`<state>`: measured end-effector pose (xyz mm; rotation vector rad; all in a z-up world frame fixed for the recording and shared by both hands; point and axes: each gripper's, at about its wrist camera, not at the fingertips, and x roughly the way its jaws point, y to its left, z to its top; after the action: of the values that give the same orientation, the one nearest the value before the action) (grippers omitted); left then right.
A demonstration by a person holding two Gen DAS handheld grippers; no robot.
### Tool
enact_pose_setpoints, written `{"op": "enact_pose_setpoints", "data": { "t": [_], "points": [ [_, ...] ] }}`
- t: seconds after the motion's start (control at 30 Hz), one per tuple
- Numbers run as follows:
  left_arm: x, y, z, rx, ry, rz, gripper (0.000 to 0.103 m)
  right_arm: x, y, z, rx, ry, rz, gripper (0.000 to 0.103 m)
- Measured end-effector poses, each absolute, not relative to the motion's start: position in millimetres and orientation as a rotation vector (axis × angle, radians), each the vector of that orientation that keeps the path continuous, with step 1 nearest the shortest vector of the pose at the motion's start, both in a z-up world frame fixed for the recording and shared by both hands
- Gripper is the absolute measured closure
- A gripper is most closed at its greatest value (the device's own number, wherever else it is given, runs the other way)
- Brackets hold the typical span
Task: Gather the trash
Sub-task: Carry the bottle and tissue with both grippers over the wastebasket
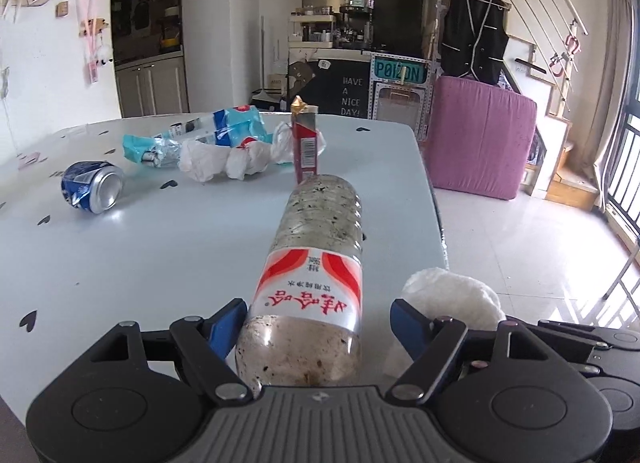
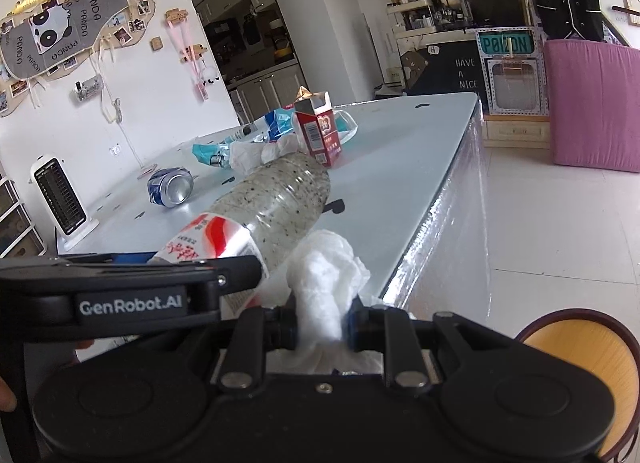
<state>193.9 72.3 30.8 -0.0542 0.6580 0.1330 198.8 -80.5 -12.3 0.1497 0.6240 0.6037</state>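
Observation:
A dirty clear plastic bottle with a red and white label lies on the pale table. My left gripper is open with its blue fingers on either side of the bottle's lower part; the left finger touches it, the right stands apart. The bottle also shows in the right wrist view. My right gripper is shut on a crumpled white tissue, just right of the bottle near the table's right edge. The tissue shows in the left wrist view.
A crushed blue can, crumpled tissues, blue plastic wrappers and a red carton lie farther back on the table. A white heater stands at the table's left. An orange-lined bin is low right.

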Motion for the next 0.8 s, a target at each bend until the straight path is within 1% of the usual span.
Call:
{"op": "enact_pose_setpoints", "data": {
  "t": [0.1,0.17,0.23,0.33,0.5,0.8],
  "points": [
    [189.8,77.7,31.4,-0.057,0.659,0.156,0.024,198.8,-80.3,-12.6,0.142,0.620,0.607,0.081],
    [188.7,81.5,31.2,-0.057,0.664,0.161,0.028,198.9,-81.9,-13.7,0.145,0.619,0.609,0.081],
    [189.2,81.3,30.1,-0.049,0.669,0.158,0.038,199.9,-84.5,-13.7,0.162,0.621,0.606,0.081],
    [189.2,79.7,26.9,-0.057,0.658,0.138,0.043,200.6,-88.6,-13.6,0.176,0.621,0.598,0.081],
    [183.0,74.3,31.7,-0.065,0.600,0.129,0.044,199.2,-94.3,-9.8,0.183,0.604,0.585,0.082],
    [178.3,60.4,67.0,-0.080,0.500,0.094,0.044,191.8,-120.9,15.9,0.204,0.506,0.533,0.082]
  ]
}}
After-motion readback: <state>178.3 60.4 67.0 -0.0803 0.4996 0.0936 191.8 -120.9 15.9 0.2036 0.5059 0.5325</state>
